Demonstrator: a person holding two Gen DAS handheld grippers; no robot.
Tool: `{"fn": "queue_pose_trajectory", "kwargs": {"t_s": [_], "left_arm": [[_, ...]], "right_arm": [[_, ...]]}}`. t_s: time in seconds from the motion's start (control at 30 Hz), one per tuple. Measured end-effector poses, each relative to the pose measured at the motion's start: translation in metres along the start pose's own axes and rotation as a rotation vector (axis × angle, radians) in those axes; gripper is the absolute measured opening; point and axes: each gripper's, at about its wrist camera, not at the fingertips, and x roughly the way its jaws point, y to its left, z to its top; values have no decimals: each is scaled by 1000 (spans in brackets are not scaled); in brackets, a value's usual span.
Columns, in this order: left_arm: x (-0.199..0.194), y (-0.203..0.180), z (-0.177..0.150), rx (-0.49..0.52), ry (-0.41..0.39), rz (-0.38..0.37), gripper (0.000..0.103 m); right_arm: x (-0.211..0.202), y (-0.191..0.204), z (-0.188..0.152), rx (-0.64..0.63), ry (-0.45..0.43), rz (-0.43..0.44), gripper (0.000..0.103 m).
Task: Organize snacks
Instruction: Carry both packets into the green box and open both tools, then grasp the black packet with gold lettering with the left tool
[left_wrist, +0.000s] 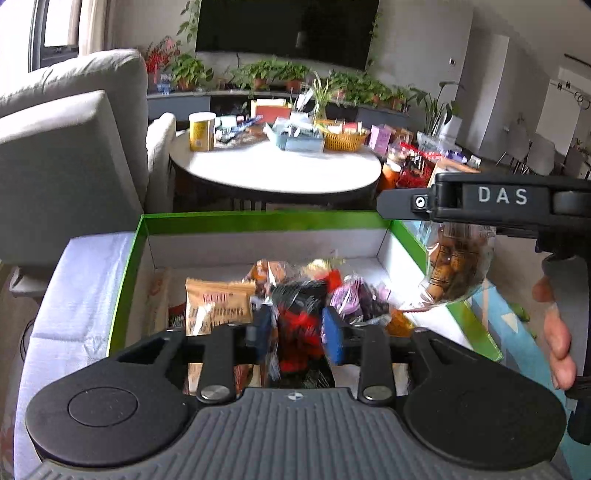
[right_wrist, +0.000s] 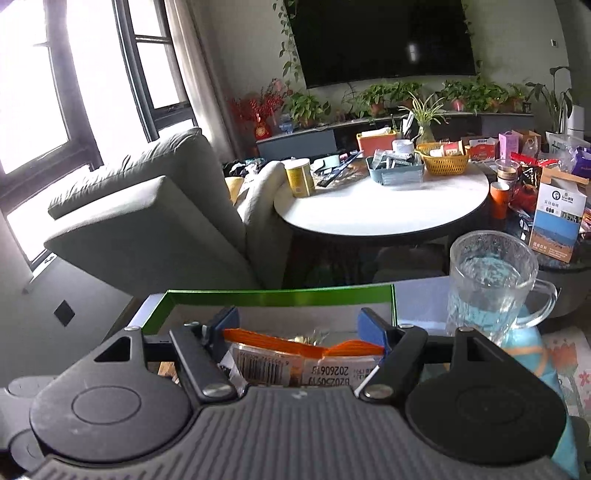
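A green-rimmed cardboard box (left_wrist: 258, 220) stands open below me and holds several snack packets, among them a tan one (left_wrist: 218, 304) and a purple one (left_wrist: 356, 297). My left gripper (left_wrist: 298, 334) hangs over the box. A blurred red-and-black packet (left_wrist: 299, 321) sits between its blue pads, which stand slightly apart from it. My right gripper (right_wrist: 299, 328) is shut on a clear snack bag (right_wrist: 295, 360) with an orange seal and a barcode, near the box's rim (right_wrist: 277, 297). In the left wrist view that bag (left_wrist: 458, 266) hangs under the right gripper (left_wrist: 402, 203) above the box's right wall.
A glass mug of water (right_wrist: 491, 280) stands just right of the box on a blue patterned cloth. Behind it a round white table (right_wrist: 369, 210) carries baskets, a yellow can and boxes. A grey sofa (right_wrist: 147, 221) stands at the left. A hand (left_wrist: 557, 332) grips the right tool.
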Motion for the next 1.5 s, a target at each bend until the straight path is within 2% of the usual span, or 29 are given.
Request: {"fn": "queue_pose_trajectory", "kwargs": {"t_s": [0.07, 0.23, 0.5, 0.63, 0.73, 0.83, 0.93, 1.1, 1.2, 1.33, 1.5], "left_arm": [[0, 0, -3, 6, 9, 5, 42], [-9, 1, -7, 19, 10, 18, 43], [-41, -1, -12, 6, -26, 12, 47], [-57, -12, -30, 17, 5, -3, 52], [-64, -23, -50, 47, 52, 22, 58], [-68, -35, -70, 84, 99, 41, 59], [-69, -40, -83, 78, 129, 42, 61], [-68, -45, -91, 81, 128, 104, 65], [-67, -48, -94, 72, 145, 100, 66], [-65, -54, -100, 78, 148, 117, 77], [-68, -57, -100, 76, 140, 122, 80]], "right_arm": [[5, 0, -7, -5, 23, -5, 50], [8, 1, -18, 1, 62, 1, 50], [-15, 7, -8, -17, -9, 0, 50], [-29, 7, -11, -10, -32, 0, 50], [-41, 7, -16, -5, -55, 2, 50], [-54, 7, -22, -8, -67, 18, 50], [-66, 8, -30, -21, -67, 30, 50], [-80, 11, -47, -48, -50, 58, 50], [-85, 13, -57, -80, -42, 51, 50], [-88, 14, -69, -106, -26, 45, 50], [-86, 9, -76, -95, 3, 50, 50]]}}
